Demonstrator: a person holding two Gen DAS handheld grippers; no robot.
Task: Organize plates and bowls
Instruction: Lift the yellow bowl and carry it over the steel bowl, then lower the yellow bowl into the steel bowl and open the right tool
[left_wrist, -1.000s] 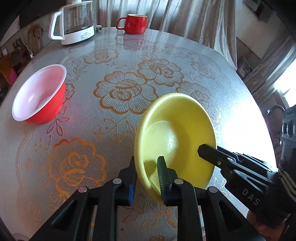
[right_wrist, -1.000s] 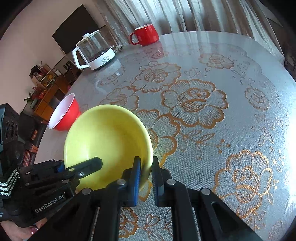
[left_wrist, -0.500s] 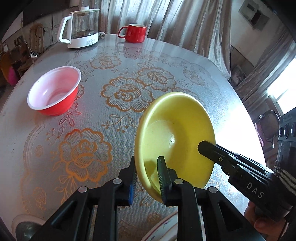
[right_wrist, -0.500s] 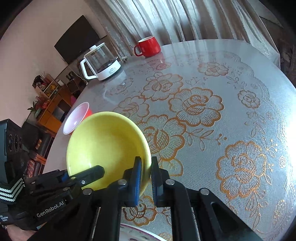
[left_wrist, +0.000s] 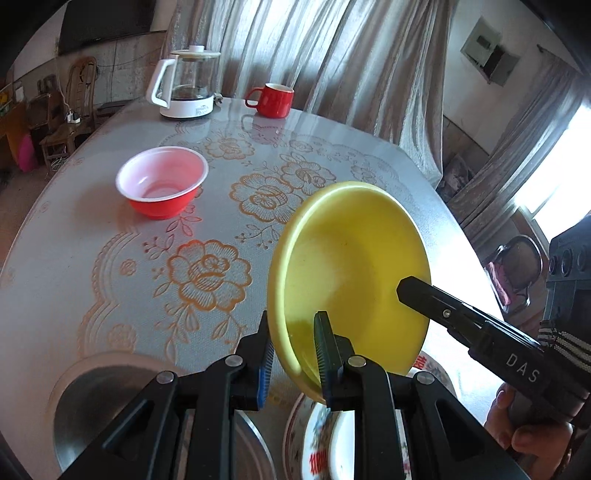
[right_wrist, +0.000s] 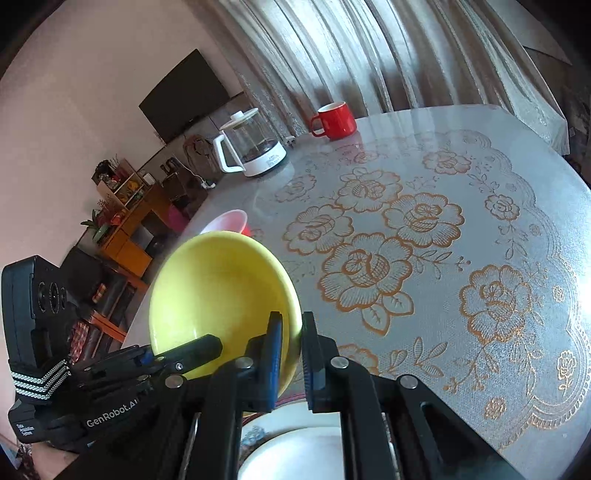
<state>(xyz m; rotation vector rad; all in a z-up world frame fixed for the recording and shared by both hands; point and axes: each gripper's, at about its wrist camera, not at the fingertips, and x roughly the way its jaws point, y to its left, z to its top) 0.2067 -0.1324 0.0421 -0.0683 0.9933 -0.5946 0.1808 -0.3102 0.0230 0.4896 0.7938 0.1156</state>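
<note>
Round yellow plastic bowl (left_wrist: 354, 273) held tilted in air above desk (left_wrist: 110, 229), over white patterned plate (left_wrist: 332, 439) at near edge. Left hand-held gripper (left_wrist: 293, 345) pinching bowl's near rim, one finger inside, one outside. Right hand-held gripper (right_wrist: 291, 345) clamped on opposite rim likewise. Red bowl with white interior (left_wrist: 162, 186) upright on desk, well apart. Red mug (left_wrist: 271, 99) and glass kettle (left_wrist: 186, 86) at far edge. Metal dish (left_wrist: 110, 402) left of plate.

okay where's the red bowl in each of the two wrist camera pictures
Left wrist: the red bowl sits in full view at upper left, on the table.
Right wrist: only its rim peeks out left of centre, behind the yellow bowl.
Shared landmark: the red mug.
</note>
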